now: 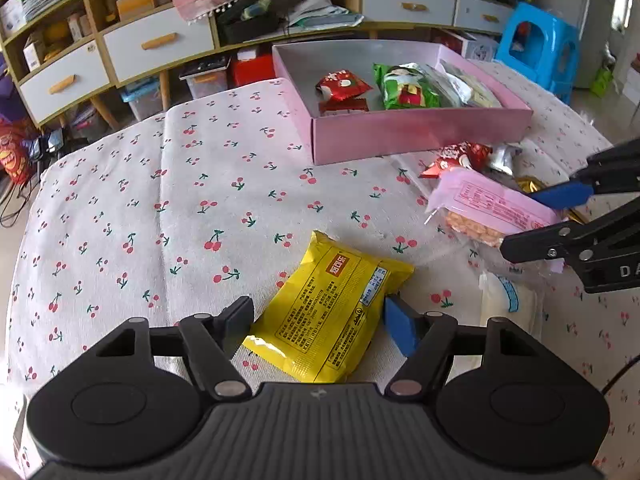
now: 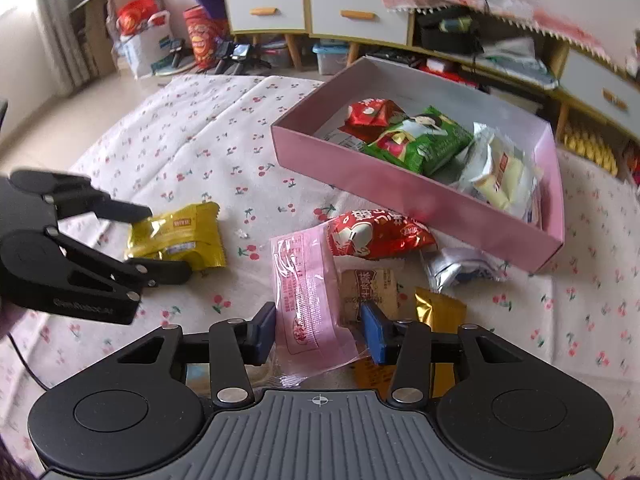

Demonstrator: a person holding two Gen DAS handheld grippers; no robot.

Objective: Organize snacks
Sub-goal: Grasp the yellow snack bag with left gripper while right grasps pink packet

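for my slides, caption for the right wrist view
Right gripper closes on a pink packet beside the pink box of snacks.
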